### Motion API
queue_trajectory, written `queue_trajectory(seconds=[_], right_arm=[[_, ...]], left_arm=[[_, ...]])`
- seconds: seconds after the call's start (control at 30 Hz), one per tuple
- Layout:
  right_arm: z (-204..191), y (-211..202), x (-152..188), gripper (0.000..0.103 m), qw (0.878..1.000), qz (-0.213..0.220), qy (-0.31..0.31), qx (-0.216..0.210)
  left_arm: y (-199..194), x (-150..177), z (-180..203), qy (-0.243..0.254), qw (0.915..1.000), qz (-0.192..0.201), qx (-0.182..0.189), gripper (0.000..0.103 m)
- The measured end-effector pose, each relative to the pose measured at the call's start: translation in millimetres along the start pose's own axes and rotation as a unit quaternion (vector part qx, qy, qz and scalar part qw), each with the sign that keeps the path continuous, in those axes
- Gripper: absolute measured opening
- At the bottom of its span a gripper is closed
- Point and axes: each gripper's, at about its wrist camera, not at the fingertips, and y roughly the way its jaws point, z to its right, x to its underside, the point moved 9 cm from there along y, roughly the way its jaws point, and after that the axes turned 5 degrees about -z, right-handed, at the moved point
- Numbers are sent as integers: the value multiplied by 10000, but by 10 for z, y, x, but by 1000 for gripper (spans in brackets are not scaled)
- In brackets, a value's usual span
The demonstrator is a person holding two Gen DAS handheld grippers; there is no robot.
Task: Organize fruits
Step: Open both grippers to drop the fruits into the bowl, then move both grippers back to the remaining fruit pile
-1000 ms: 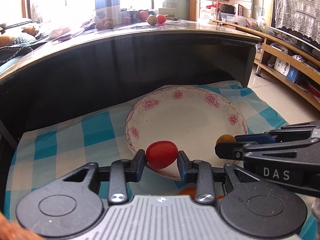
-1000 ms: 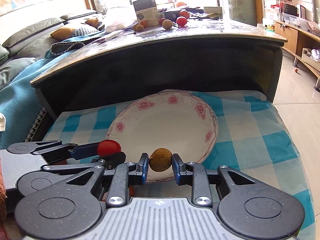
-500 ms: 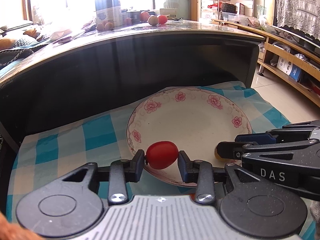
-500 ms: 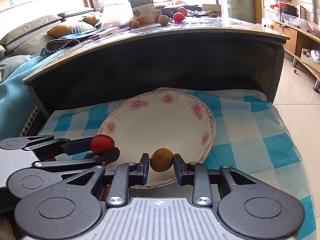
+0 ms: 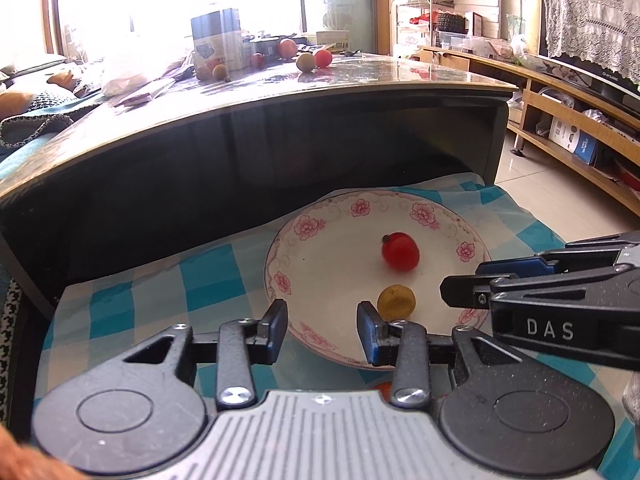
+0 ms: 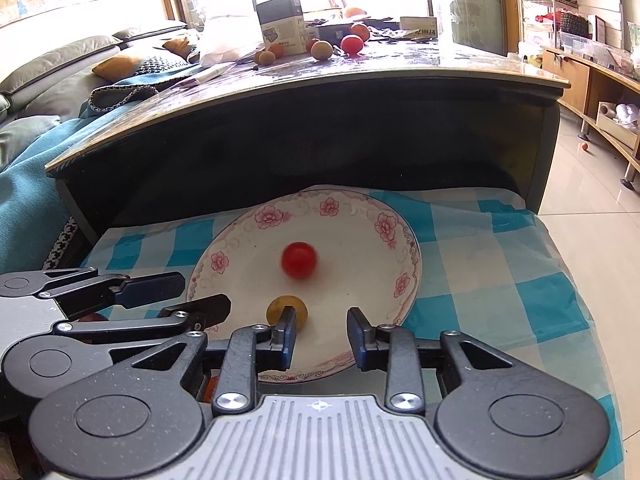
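Left gripper (image 5: 322,330) sits nearest, jaws opening, nothing between them, pads just over the near rim of the plate (image 5: 280,280). Right gripper (image 6: 320,338) beside it, jaws apart and empty, also at the plate's near edge; in the left wrist view it comes in from the right side with fingers lying over the plate rim. Something small and orange-red shows under the gripper bodies at the near plate edge, too hidden to name. White plate with pink flowers rests on a blue-and-white checked cloth (image 6: 480,280). Two fruits lie loose in the plate: a small yellow-brown fruit (image 5: 396,302) near the front, just past the gripper tips, partly hidden behind the right gripper's left finger in the right wrist view; a red tomato (image 5: 400,251) further in, near the middle, blurred in the right wrist view. The two are close but not touching. Behind the plate stands a dark table (image 5: 280,120) with a glossy top, higher than the cloth. Far on its top sit several more round fruits (image 6: 352,44), red, orange and tan, next to a box (image 6: 282,26). A sofa with cushions (image 6: 60,76) is at far left, wooden shelving (image 5: 560,120) at far right.
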Motion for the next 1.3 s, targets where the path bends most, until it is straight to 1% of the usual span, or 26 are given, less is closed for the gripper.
queue_trajectory(seconds=[0.2,0.27,0.33,0.43,0.63,0.8,0.97,1.1,1.3], right_arm=[[-54,-148,-14,27,10000,55,-28,-40],[-91,-208,0,30,9999,61,-62,-61],[-134,-266,17,30,9999,59,-116,-84],[-204,-348,61,30,9997,22,-227,-125],[-311,-492,236,30,9989,-218,-376,-169],[-427,-605,478,30,9970,-486,-539,-273],[-558,-565,720,30,9934,-782,-753,-381],[-584,-421,838,30,9913,-984,-776,-402],[-642,-258,862,30,9908,-1010,-786,-451]], left_arm=[[-227,79,-66,6,10000,-25,24,47],[-304,122,-93,28,10000,-38,20,47],[-374,167,-112,58,10000,-63,18,48],[-479,247,-126,72,9998,-134,101,48],[-669,444,-73,329,9983,-350,332,48],[-801,637,-37,501,9956,-550,567,49],[-752,811,-78,408,9940,-711,719,51],[-655,906,-106,450,9929,-832,721,51],[-549,922,-83,574,9915,-857,795,51]])
